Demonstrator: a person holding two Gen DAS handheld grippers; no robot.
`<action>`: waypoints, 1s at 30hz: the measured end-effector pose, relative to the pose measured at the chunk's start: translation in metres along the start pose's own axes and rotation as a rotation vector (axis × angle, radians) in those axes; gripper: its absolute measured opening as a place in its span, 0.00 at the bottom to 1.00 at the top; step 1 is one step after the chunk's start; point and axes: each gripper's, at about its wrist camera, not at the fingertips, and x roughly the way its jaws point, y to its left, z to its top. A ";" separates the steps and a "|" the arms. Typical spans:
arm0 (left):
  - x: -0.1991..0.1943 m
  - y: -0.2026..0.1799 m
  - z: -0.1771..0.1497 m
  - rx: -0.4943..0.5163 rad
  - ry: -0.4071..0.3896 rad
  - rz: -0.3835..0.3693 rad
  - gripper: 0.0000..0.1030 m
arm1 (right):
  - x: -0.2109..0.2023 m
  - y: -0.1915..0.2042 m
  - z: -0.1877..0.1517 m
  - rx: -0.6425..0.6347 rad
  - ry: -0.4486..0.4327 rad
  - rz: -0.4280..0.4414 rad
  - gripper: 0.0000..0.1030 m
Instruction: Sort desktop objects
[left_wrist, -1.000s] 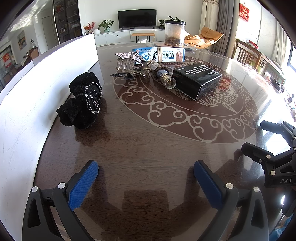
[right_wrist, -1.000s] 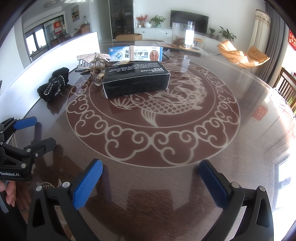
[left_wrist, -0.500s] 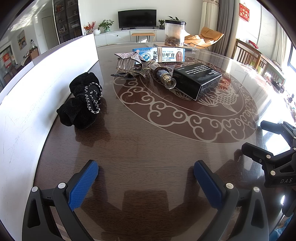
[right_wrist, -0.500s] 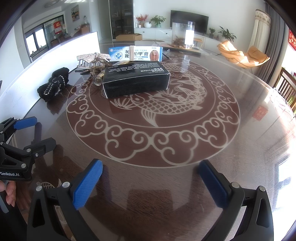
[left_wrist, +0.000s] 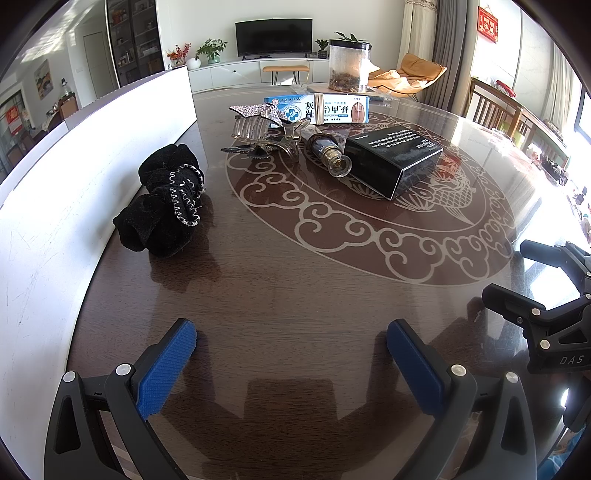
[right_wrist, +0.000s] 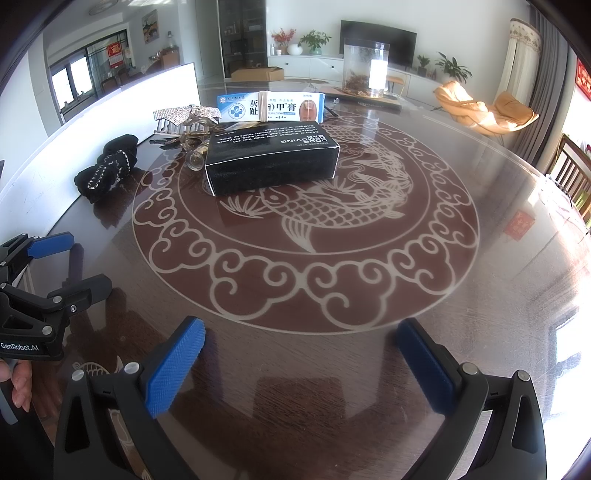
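Note:
A black velvet scrunchie (left_wrist: 166, 205) (right_wrist: 105, 171) lies by the white board on the table's left. Farther back are a rhinestone hair claw (left_wrist: 264, 125) (right_wrist: 184, 118), a small dark bottle (left_wrist: 328, 151) on its side, a black box (left_wrist: 393, 160) (right_wrist: 273, 162) and a blue-white medicine box (left_wrist: 317, 109) (right_wrist: 271, 107). My left gripper (left_wrist: 291, 343) hovers open over bare tabletop, well short of the scrunchie. My right gripper (right_wrist: 301, 343) is open too, empty, in front of the black box. Each gripper shows at the edge of the other's view.
A white board (left_wrist: 55, 192) walls the table's left side. A clear jar (left_wrist: 349, 66) stands at the far edge on the round dark table (right_wrist: 480, 295) with its fish pattern. A person's hand (right_wrist: 16, 384) holds the left gripper. Chairs stand at the right.

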 end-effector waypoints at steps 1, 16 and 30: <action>0.000 0.000 0.000 0.000 0.000 0.000 1.00 | 0.000 0.000 0.000 0.000 0.000 0.000 1.00; -0.010 -0.005 -0.001 0.055 -0.034 0.030 1.00 | 0.000 0.000 0.000 0.000 0.000 0.000 1.00; -0.004 0.028 -0.003 -0.123 -0.008 0.017 1.00 | 0.000 0.000 0.000 0.000 0.000 0.001 1.00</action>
